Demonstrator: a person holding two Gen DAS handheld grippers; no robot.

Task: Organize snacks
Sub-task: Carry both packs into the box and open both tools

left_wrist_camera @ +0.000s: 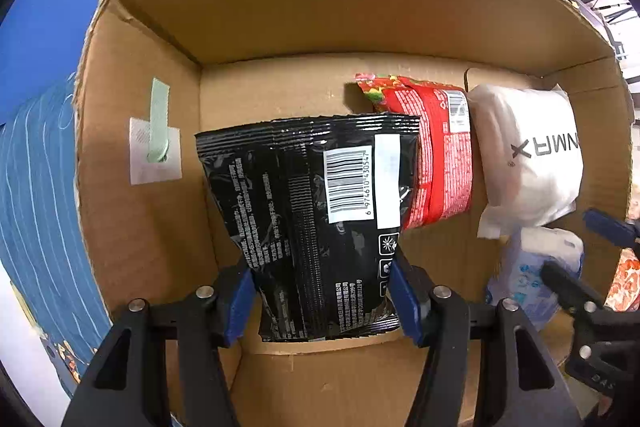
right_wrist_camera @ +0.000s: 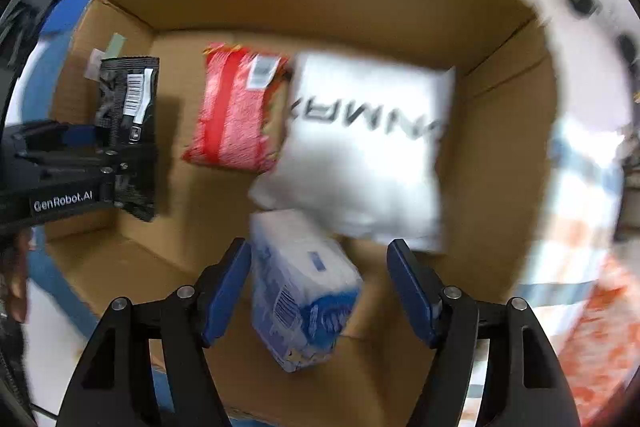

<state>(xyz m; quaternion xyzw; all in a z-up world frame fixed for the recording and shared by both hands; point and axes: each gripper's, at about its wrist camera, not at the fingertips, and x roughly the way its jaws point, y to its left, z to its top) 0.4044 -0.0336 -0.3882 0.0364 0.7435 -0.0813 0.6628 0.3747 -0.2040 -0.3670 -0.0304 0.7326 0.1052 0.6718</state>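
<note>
The black snack bag is pinched between the fingers of the left gripper, low centre of the left view, inside the cardboard box. The right gripper is spread around the blue-white packet, untouched on one side. Behind, the red bag and white pouch are seen.

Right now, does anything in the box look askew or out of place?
Mostly tidy. The red packet and white packet lie flat side by side. The blue-and-white pack sits tilted against the white packet's near edge. The black packet is between the left gripper's fingers.
</note>
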